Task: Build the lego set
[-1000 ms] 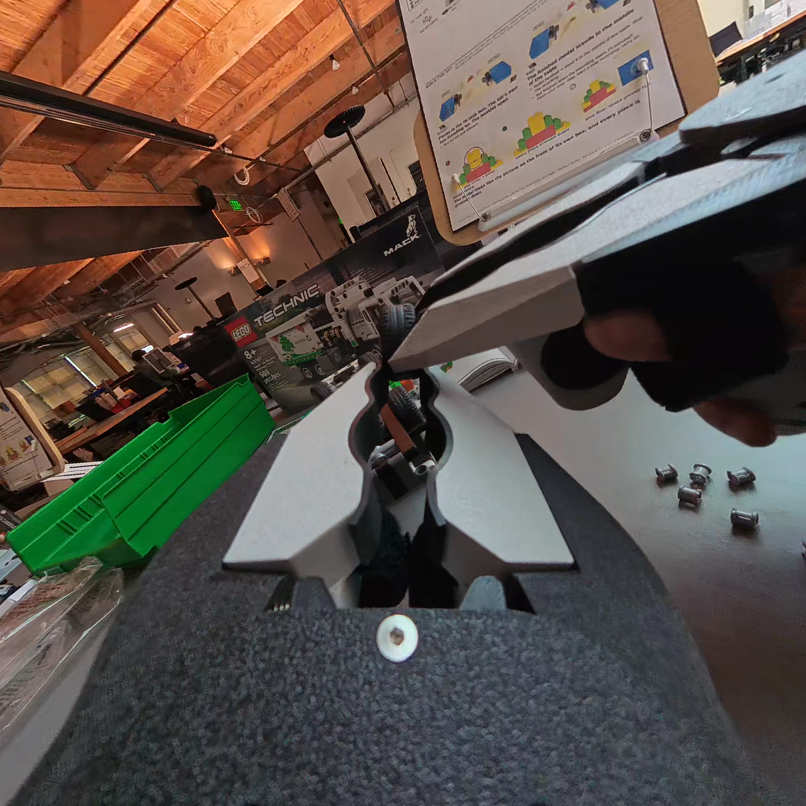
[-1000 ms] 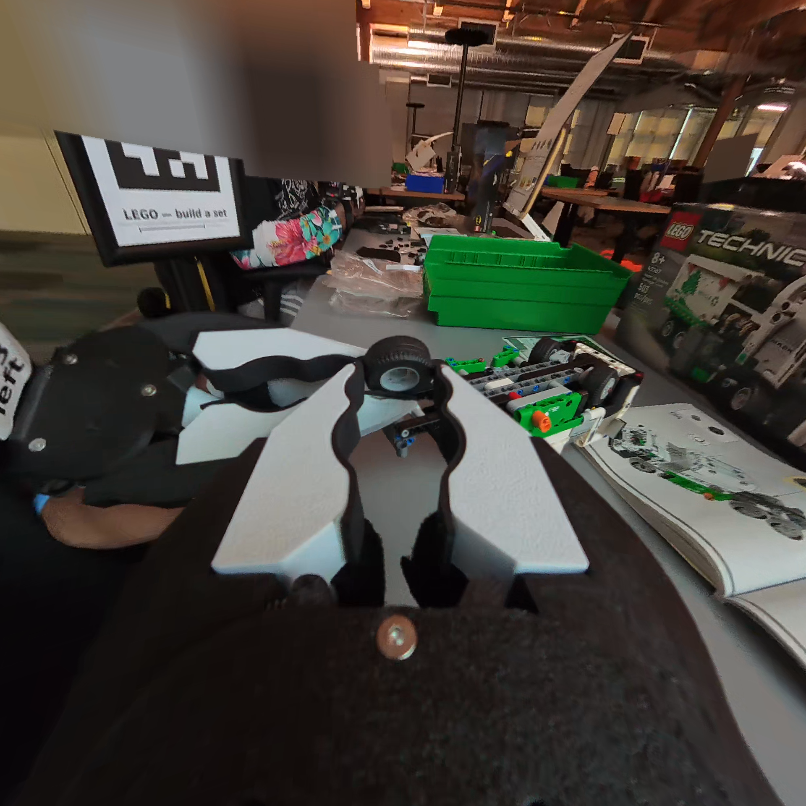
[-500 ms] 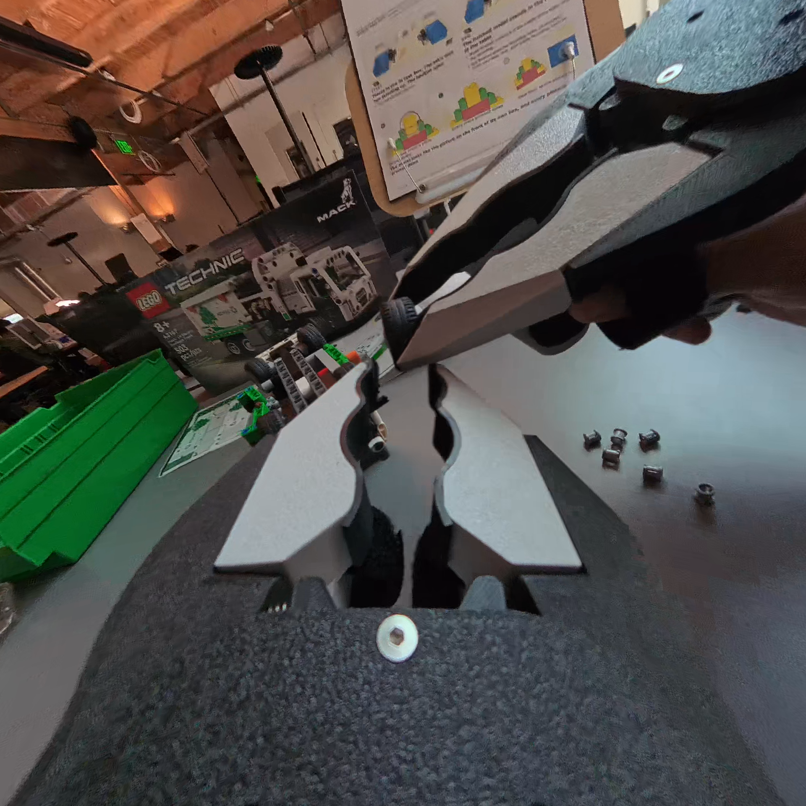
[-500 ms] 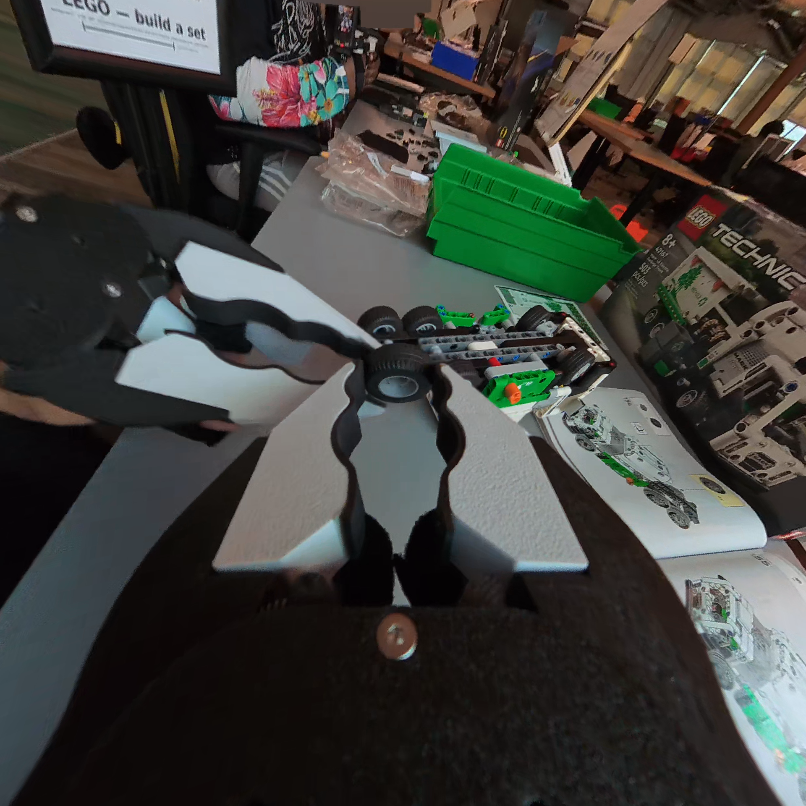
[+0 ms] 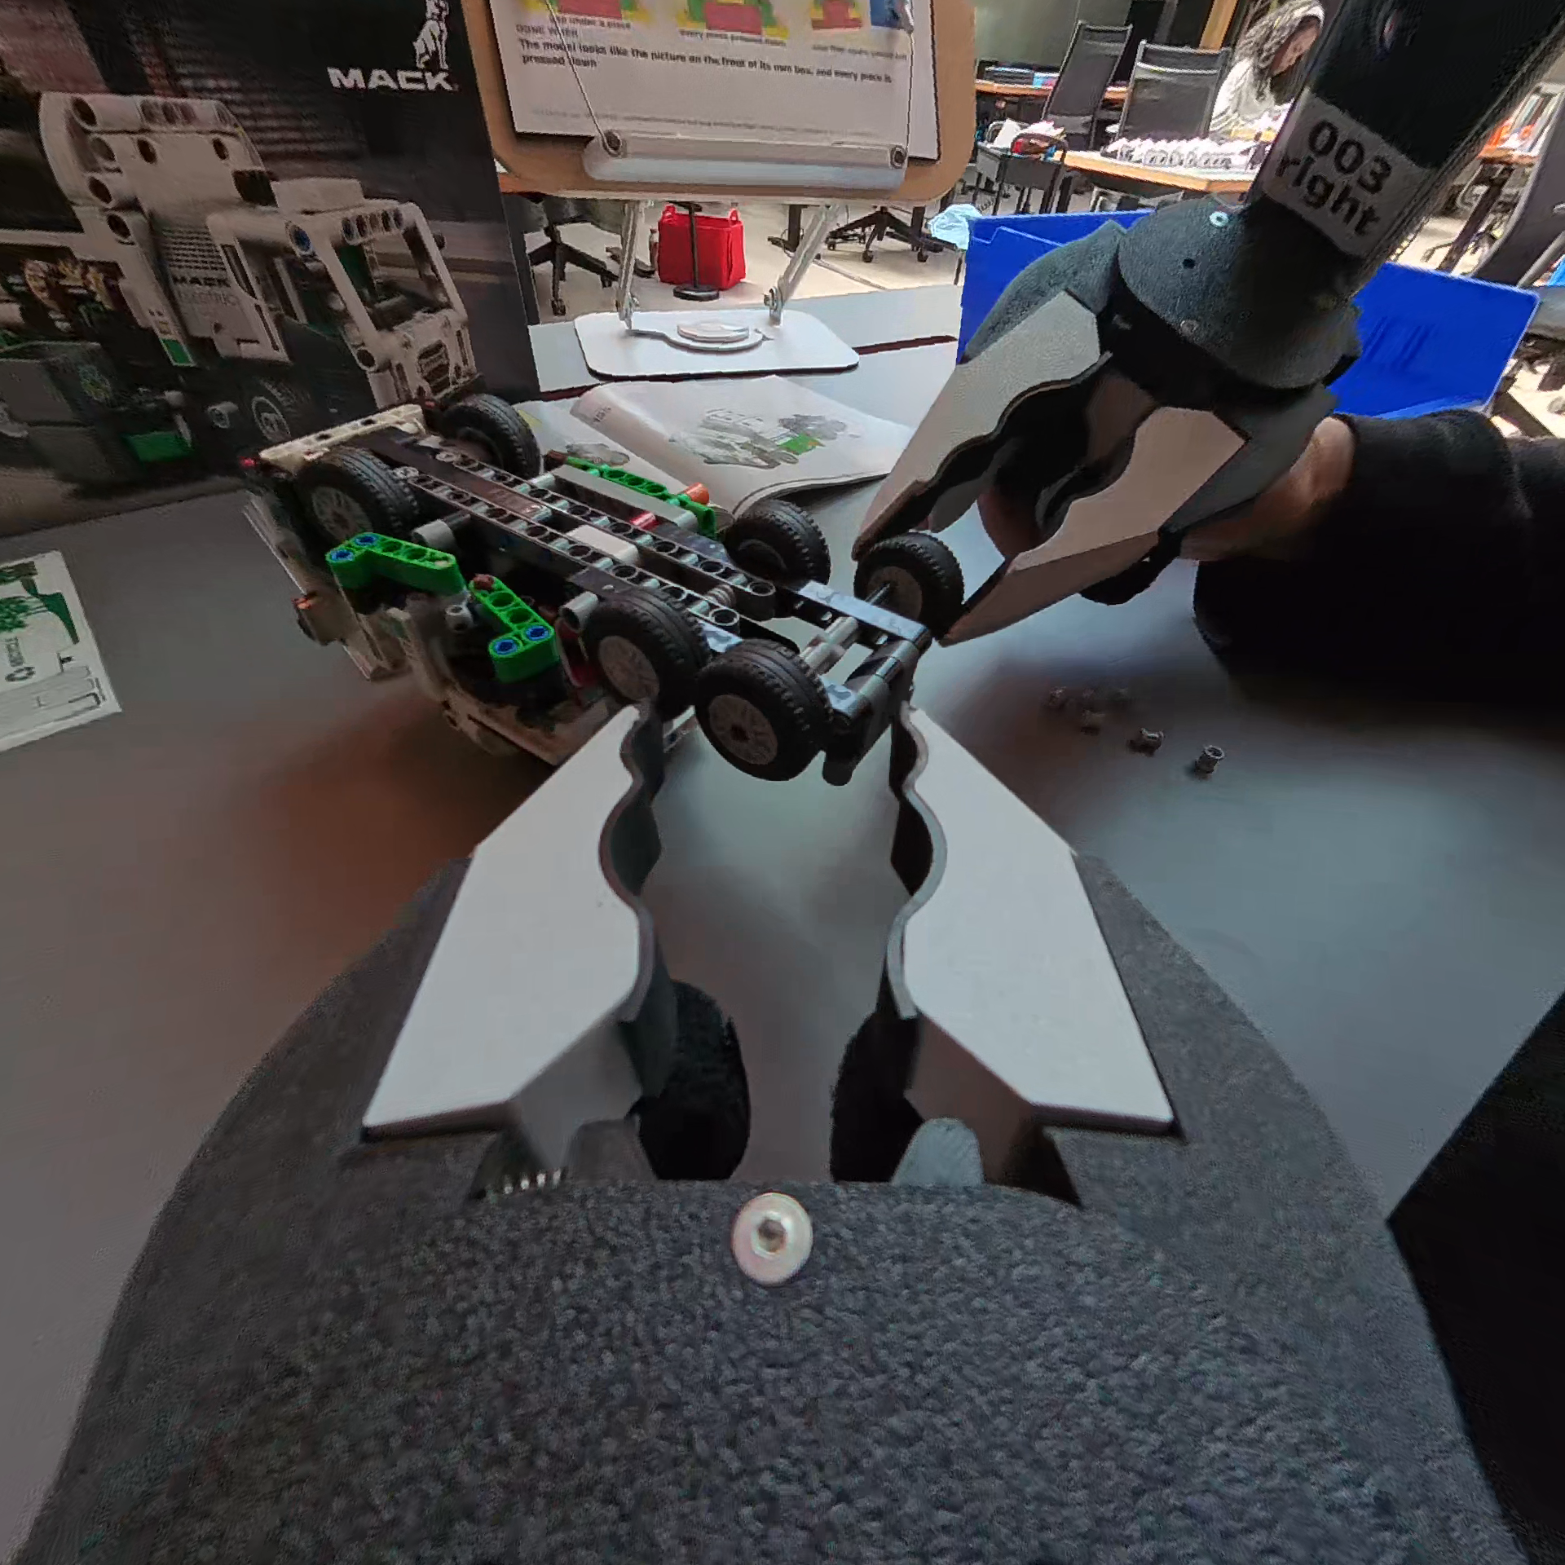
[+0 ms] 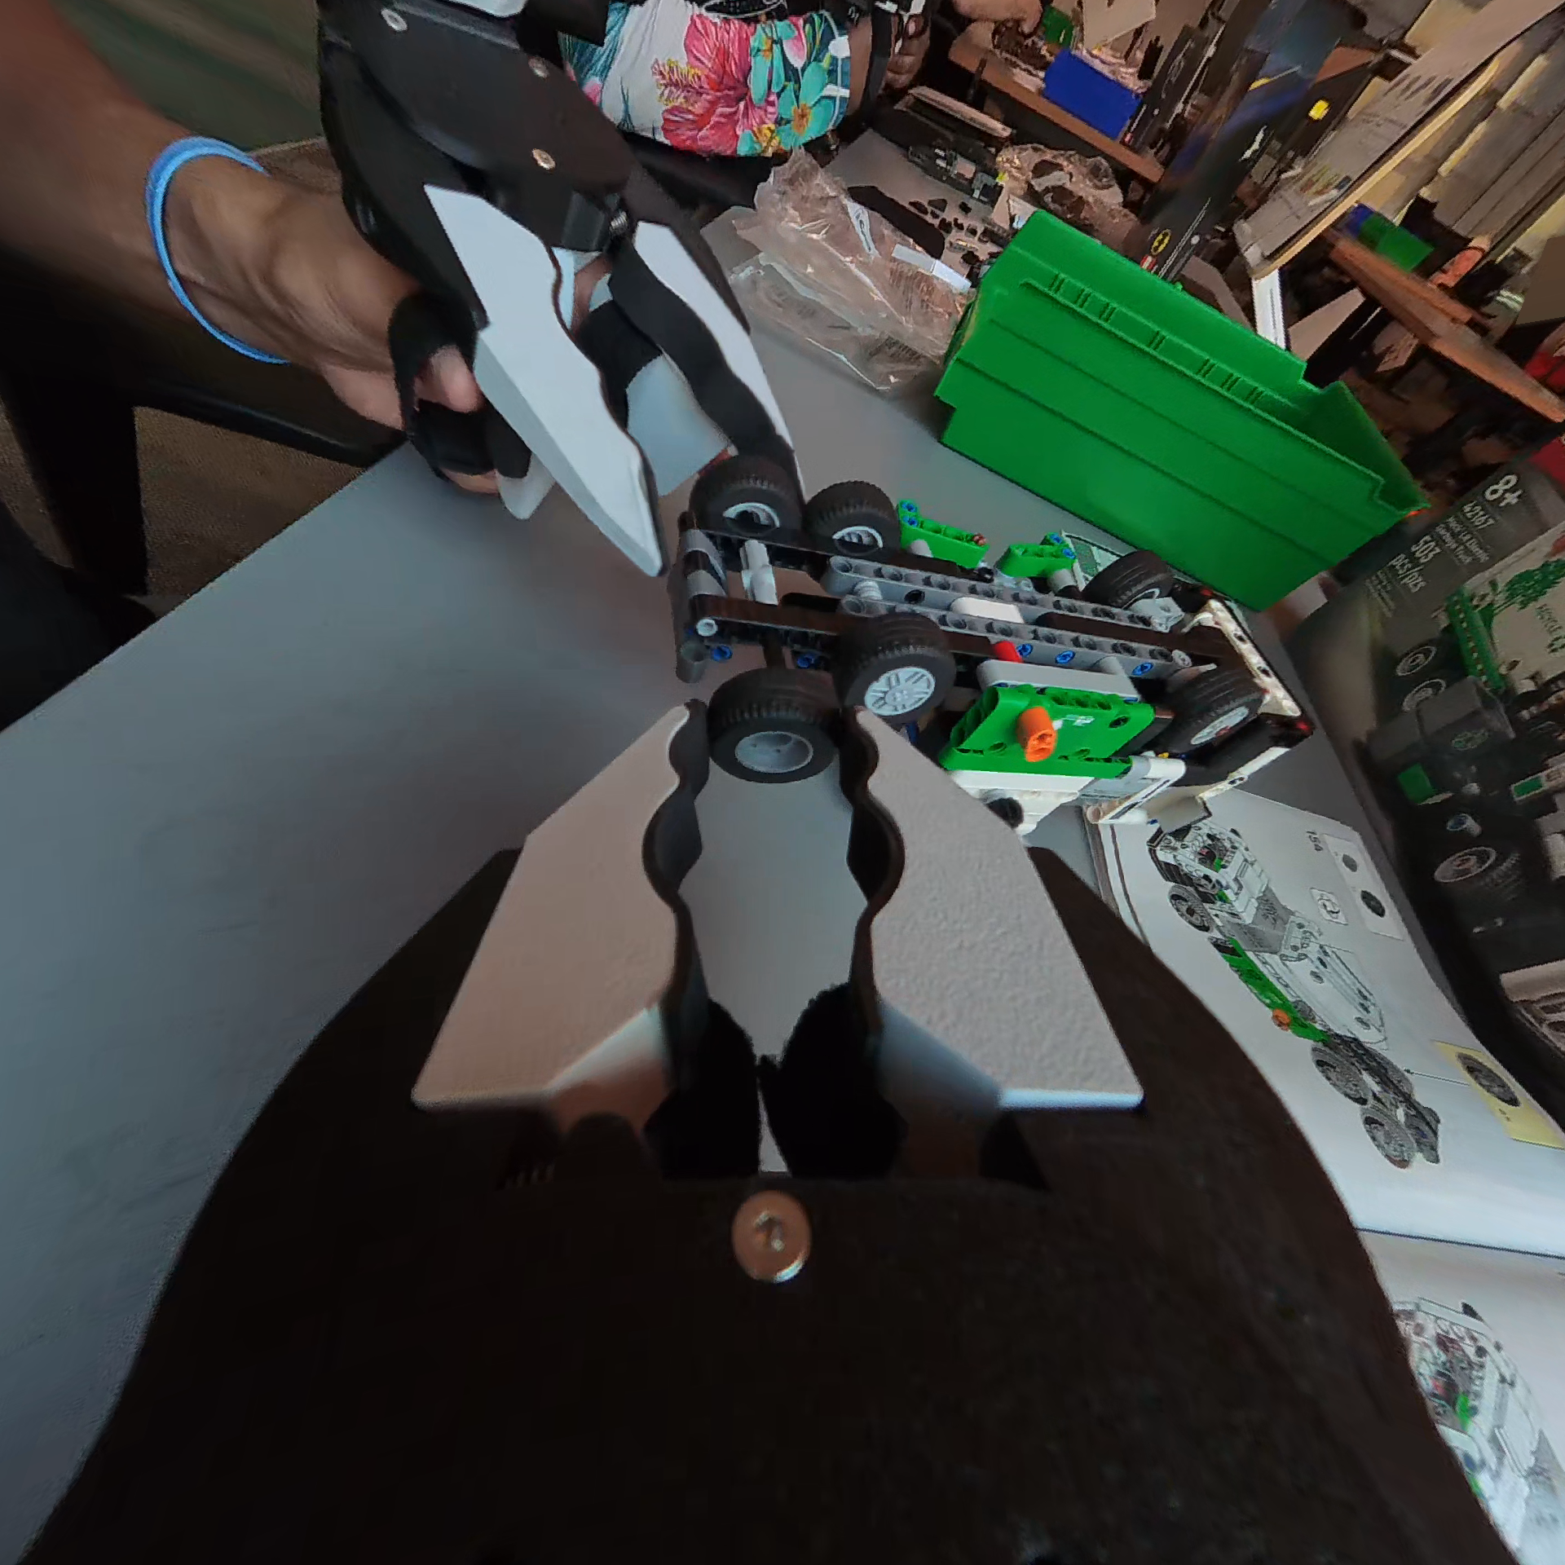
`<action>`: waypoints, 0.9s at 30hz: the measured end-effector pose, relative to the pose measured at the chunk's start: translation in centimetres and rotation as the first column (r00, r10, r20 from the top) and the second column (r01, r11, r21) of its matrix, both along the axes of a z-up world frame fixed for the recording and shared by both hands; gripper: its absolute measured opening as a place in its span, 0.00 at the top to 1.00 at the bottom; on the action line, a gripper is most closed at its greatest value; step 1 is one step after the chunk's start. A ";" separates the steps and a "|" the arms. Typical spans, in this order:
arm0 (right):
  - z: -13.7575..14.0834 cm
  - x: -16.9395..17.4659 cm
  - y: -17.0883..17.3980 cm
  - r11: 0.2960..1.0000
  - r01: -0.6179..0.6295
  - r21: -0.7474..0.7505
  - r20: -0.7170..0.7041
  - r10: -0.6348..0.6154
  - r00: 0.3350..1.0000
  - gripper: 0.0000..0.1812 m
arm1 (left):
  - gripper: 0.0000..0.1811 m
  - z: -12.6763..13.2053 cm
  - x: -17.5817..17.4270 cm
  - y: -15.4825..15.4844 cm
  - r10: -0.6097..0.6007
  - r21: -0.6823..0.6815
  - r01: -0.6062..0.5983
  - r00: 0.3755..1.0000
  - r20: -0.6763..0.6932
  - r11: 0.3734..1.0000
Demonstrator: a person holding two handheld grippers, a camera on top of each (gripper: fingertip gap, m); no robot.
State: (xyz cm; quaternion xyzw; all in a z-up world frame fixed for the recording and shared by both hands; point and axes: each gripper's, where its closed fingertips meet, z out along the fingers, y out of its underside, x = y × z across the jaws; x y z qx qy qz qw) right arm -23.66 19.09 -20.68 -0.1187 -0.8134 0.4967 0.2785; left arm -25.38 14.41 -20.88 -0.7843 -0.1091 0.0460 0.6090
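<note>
The lego truck (image 5: pixel 542 550) lies upside down on the grey table (image 5: pixel 212 847), wheels up; it also shows in the right wrist view (image 6: pixel 974 610). My right gripper (image 6: pixel 771 720) is shut on a black wheel (image 6: pixel 771 741) at the end of the truck's rear axle; the left wrist view shows this wheel (image 5: pixel 910 572) between the right gripper's tips (image 5: pixel 906 588). My left gripper (image 5: pixel 771 728) is open, its tips either side of the opposite rear wheel (image 5: pixel 758 716) and the frame end. It shows in the right wrist view (image 6: pixel 711 517) too.
An open instruction booklet (image 6: pixel 1270 974) lies right of the truck. A green bin (image 6: pixel 1143 406) and plastic bags (image 6: pixel 830 262) stand behind it. The set box (image 5: pixel 212 237), a clipboard stand (image 5: pixel 720 85), a blue bin (image 5: pixel 1423 339) and several small grey pins (image 5: pixel 1135 737) are nearby. My right fingertips sit around 6 cm from my left ones.
Both grippers have come down to the table. My left jaws have opened wide. My right gripper still holds the wheel, which now sits at the truck's rear axle.
</note>
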 end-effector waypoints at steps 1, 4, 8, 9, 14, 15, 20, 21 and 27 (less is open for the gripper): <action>0.0 0.0 0.0 1.000 0.002 -0.008 0.007 -0.001 1.000 0.84 | 0.72 0.0 -0.2 0.1 0.000 -0.004 0.000 1.000 -0.020 1.000; 0.2 -0.1 0.1 0.999 -0.005 -0.034 0.021 0.006 1.000 0.84 | 0.72 -0.1 -0.3 0.2 -0.002 -0.012 0.002 0.999 -0.048 1.000; 0.4 -0.2 0.3 0.999 -0.019 -0.046 0.028 0.020 0.999 0.84 | 0.73 -0.1 -0.3 0.3 -0.016 -0.012 0.015 0.999 -0.050 1.000; 0.4 -0.2 0.2 0.999 -0.023 -0.039 0.024 0.024 0.999 0.84 | 0.73 -0.1 -0.3 0.3 -0.018 -0.012 0.018 0.999 -0.049 1.000; 0.4 -0.3 0.2 0.999 -0.034 -0.011 0.041 0.034 0.999 0.84 | 0.74 -0.1 -0.5 0.3 -0.026 -0.008 0.026 0.999 -0.044 1.000; 0.4 -0.3 0.2 0.999 -0.038 -0.001 0.047 0.038 0.998 0.84 | 0.74 -0.1 -0.5 0.3 -0.028 -0.008 0.027 0.999 -0.044 1.000; 0.6 -0.3 0.0 0.992 -0.065 0.106 0.013 0.064 0.998 0.84 | 0.74 -0.2 -0.6 0.3 -0.037 -0.010 0.037 0.999 -0.024 0.999; 0.6 -0.4 0.0 0.991 -0.068 0.116 0.007 0.068 0.998 0.84 | 0.74 -0.2 -0.6 0.3 -0.035 -0.009 0.035 0.999 -0.023 0.999; 0.4 -0.6 -0.1 0.997 -0.071 0.020 0.029 0.071 0.997 0.84 | 0.75 -0.3 -0.8 0.3 -0.023 -0.015 0.023 1.000 -0.018 1.000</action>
